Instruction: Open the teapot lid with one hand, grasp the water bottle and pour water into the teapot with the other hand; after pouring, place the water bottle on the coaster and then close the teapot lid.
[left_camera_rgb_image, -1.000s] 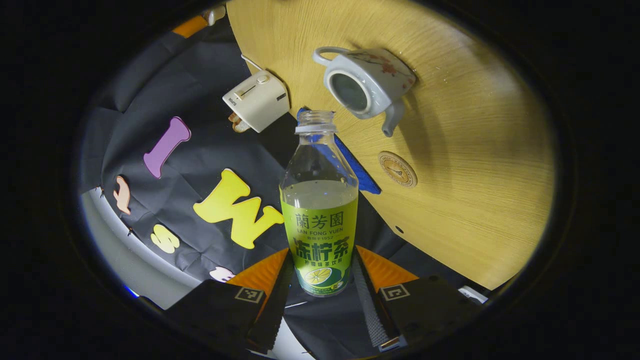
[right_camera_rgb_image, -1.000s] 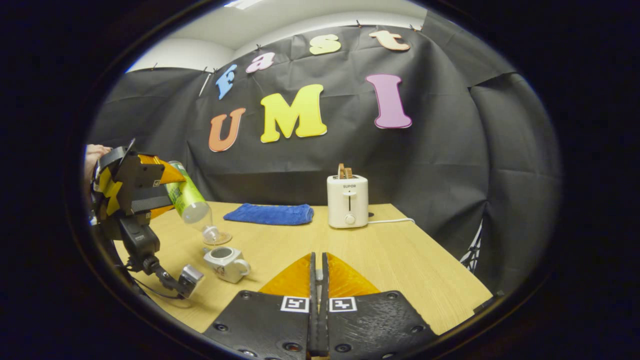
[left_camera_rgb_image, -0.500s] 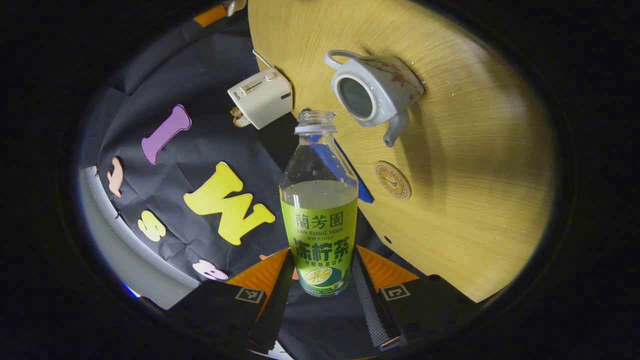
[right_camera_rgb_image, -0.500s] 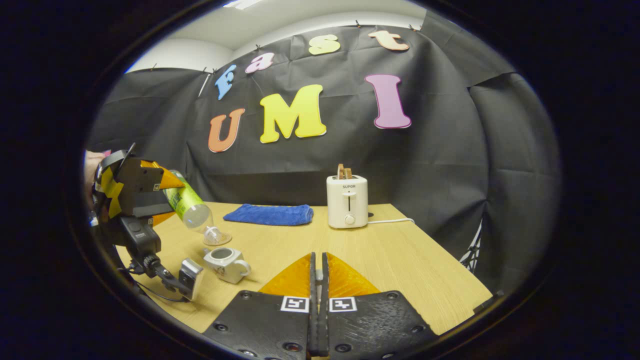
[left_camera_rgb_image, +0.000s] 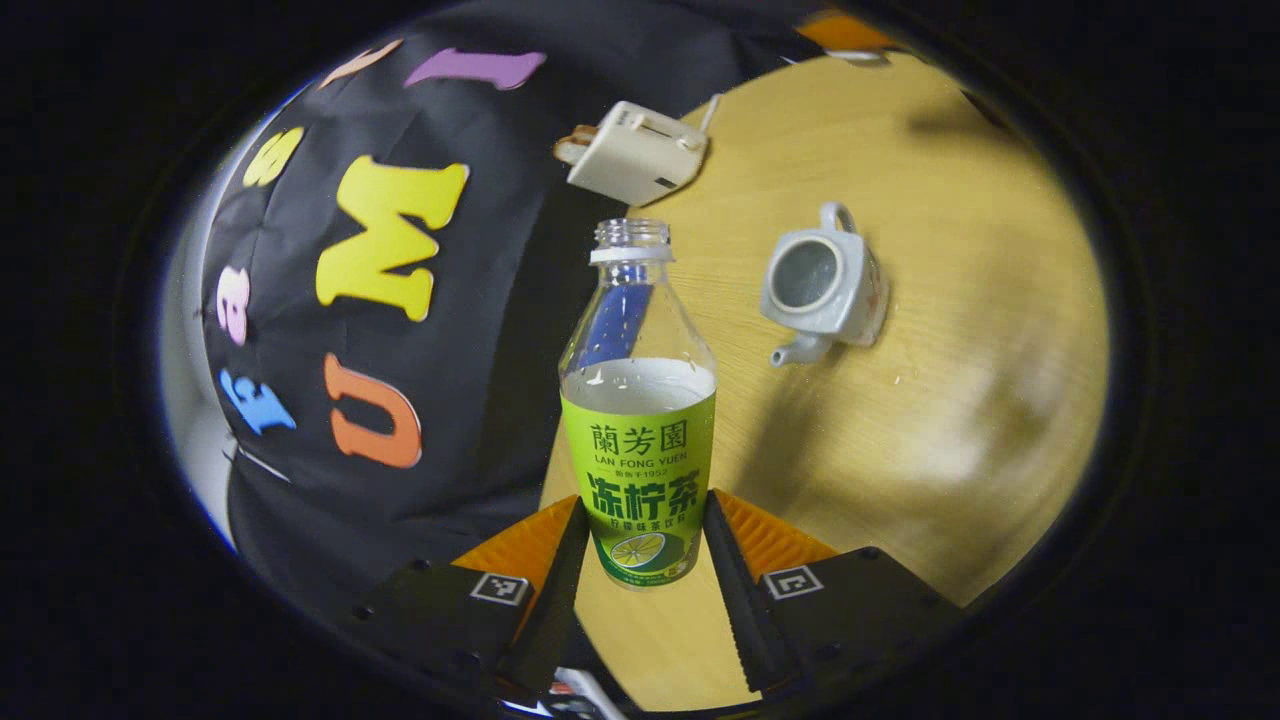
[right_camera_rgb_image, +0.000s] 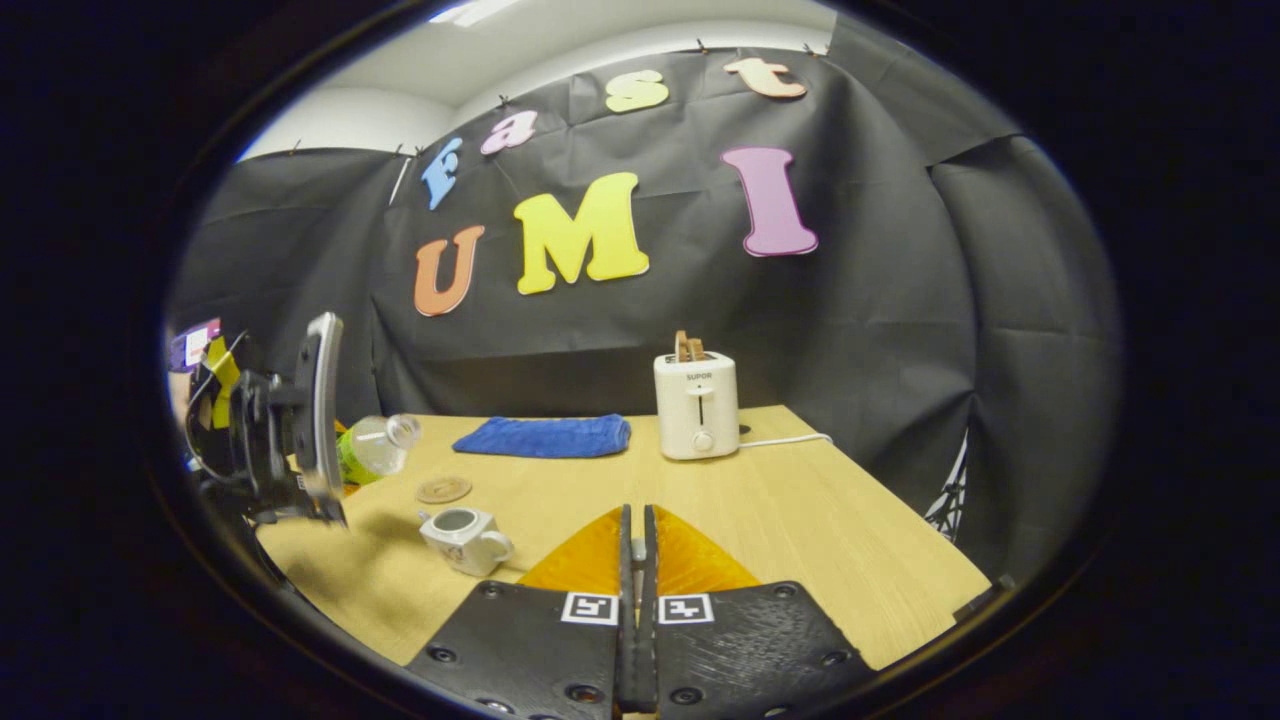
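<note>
Presently noted, in the left gripper view: left gripper (left_camera_rgb_image: 640, 535) with jaws closed on the lower labelled part of the water bottle (left_camera_rgb_image: 638, 420), one finger pressing each side; bottle uncapped, partly filled, held off the tabletop (left_camera_rgb_image: 960, 330) with its neck aimed toward the toaster (left_camera_rgb_image: 635, 155). Teapot (left_camera_rgb_image: 822, 285) found standing on the tabletop beside and beyond the bottle, well apart from it, mouth uncovered, spout toward the camera, handle away. Seen from the right gripper view: same bottle tilted low, mouth toward the blue cloth (right_camera_rgb_image: 545, 436); coaster (right_camera_rgb_image: 443, 489) bare, lying between bottle and teapot; toaster near the far tabletop edge, cord trailing to one side. Right gripper (right_camera_rgb_image: 636, 560) held above the near tabletop edge, jaws drawn nearly together around a small object; identity of that object could not be told. Lid not on the teapot.
</note>
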